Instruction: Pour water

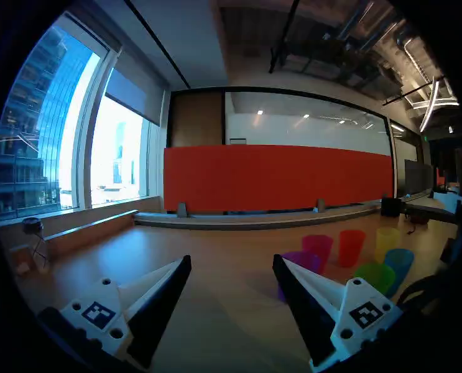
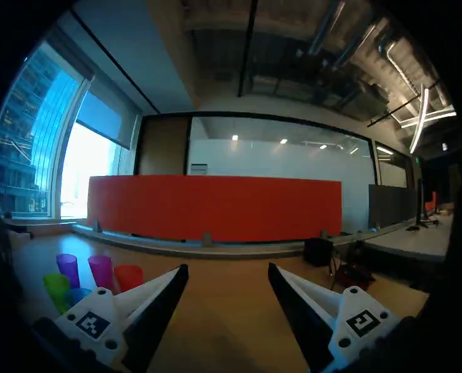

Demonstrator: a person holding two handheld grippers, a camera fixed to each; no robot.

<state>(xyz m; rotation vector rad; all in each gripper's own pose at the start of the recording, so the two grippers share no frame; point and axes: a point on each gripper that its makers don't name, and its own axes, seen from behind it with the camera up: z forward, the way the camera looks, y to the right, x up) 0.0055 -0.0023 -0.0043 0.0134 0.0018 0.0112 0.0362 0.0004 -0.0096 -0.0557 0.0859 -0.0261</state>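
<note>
We see the left gripper point(image 1: 231, 258) held low over the wooden table point(image 1: 231, 323), its fingers spread wide with nothing between them. Six cups stand upright in a tight cluster on the table, ahead of it and to the right. The purple cup point(image 1: 300, 260) is nearest, partly hidden behind the finger on that side of the view, with the pink cup point(image 1: 318, 246) just behind it. The red cup point(image 1: 351, 246) and yellow cup point(image 1: 387, 241) continue the row, and the green cup point(image 1: 375, 276) and blue cup point(image 1: 400, 261) stand in front of them. We cannot tell whether any cup holds water.

In the right gripper view, the right gripper point(image 2: 226, 267) is likewise spread apart and grasps nothing. There we find the cluster low on the left, just beyond the finger on that side. A red panel point(image 1: 274, 177) runs along the table's far edge, and a window point(image 1: 44, 143) lies to the left
</note>
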